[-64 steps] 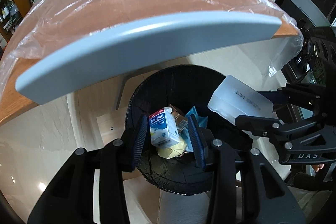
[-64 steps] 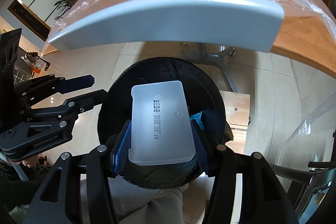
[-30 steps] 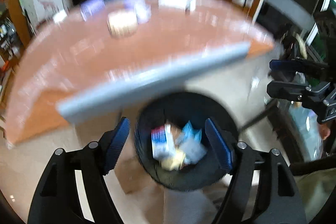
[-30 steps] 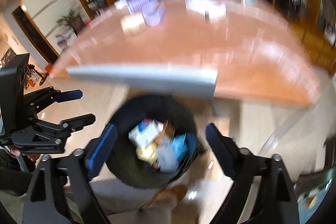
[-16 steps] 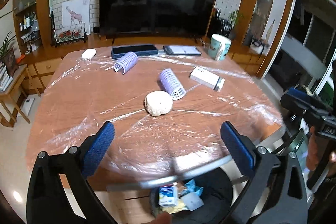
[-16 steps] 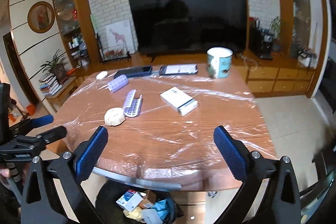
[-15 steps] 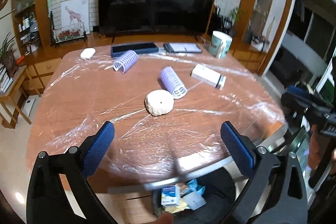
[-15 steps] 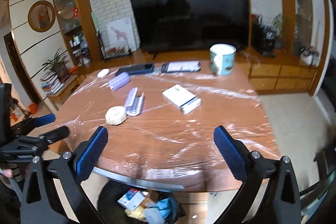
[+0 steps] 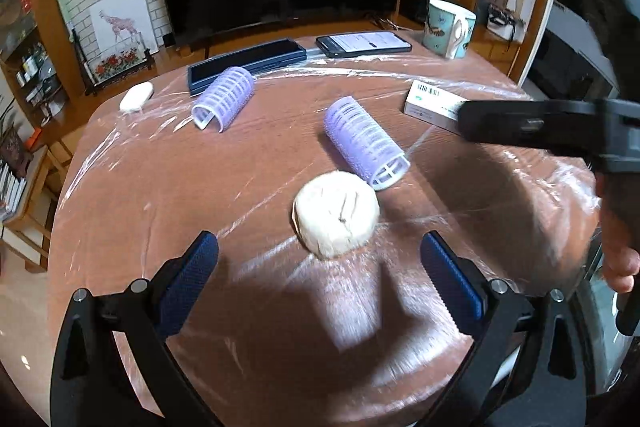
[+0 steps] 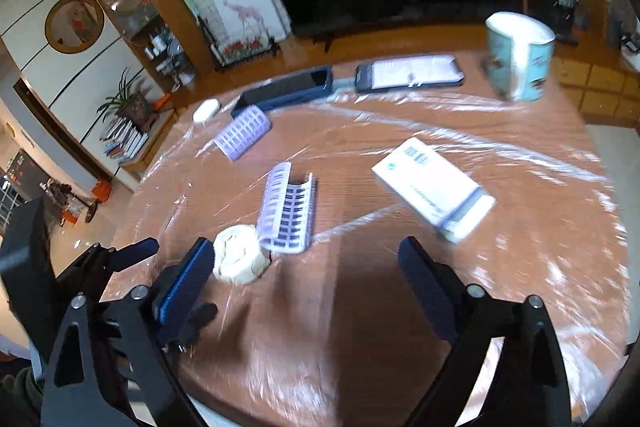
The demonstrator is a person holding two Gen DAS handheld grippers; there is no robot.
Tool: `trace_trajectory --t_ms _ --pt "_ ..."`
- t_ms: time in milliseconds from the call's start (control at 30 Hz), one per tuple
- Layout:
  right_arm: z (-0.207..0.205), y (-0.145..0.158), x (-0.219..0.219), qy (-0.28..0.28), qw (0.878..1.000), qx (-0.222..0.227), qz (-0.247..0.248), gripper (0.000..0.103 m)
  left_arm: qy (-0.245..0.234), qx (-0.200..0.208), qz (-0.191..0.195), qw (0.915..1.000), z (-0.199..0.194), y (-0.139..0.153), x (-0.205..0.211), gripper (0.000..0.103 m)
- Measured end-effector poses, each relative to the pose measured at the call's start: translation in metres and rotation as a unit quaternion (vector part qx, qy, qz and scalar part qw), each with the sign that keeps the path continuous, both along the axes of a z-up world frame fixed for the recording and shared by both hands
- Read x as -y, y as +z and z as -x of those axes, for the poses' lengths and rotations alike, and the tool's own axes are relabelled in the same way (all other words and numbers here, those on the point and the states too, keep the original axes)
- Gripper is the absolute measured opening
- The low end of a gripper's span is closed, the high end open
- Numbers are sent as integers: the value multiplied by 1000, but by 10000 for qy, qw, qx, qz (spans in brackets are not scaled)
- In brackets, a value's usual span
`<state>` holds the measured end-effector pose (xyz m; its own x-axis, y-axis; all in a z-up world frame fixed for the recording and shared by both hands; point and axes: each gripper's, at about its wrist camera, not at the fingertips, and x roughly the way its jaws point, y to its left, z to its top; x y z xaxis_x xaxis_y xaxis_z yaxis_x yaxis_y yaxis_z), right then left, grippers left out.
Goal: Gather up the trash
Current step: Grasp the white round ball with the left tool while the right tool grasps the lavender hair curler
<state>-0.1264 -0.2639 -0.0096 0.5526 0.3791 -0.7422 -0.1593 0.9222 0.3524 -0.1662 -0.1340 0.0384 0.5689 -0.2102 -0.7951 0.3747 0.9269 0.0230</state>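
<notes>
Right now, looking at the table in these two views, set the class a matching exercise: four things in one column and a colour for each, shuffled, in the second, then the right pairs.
Things:
1. hair roller
2. mug
3. paper ball
4. gripper pads

Colours:
A. cream-white
B. dark blue
C. lilac
D. teal and white

Right pairs: 1-C, 2-D, 3-A, 4-B

The right gripper (image 9: 520, 123) hides one end of the white box (image 9: 434, 103); the mug (image 10: 520, 57) is motion-blurred.
</notes>
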Motion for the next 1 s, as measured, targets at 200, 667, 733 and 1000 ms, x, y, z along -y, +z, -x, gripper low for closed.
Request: trace_trajectory --t_ms 200,667,733,1000 --pt "-40 -25 -21 102 9990 -424 -49 87 -142 -154 -122 9997 -19 -14 5 101" --pt "-66 -41 -44 360 9978 -533 178 62 -439 -376 -194 9981 -29 -27 14 74" --pt "-65 -41 -44 370 9979 -484 226 52 -471 -386 -199 9979 -27 -29 14 71" --pt "-58 -34 -33 332 9989 -309 -108 42 -396 -452 71 9982 -27 -25 5 52"
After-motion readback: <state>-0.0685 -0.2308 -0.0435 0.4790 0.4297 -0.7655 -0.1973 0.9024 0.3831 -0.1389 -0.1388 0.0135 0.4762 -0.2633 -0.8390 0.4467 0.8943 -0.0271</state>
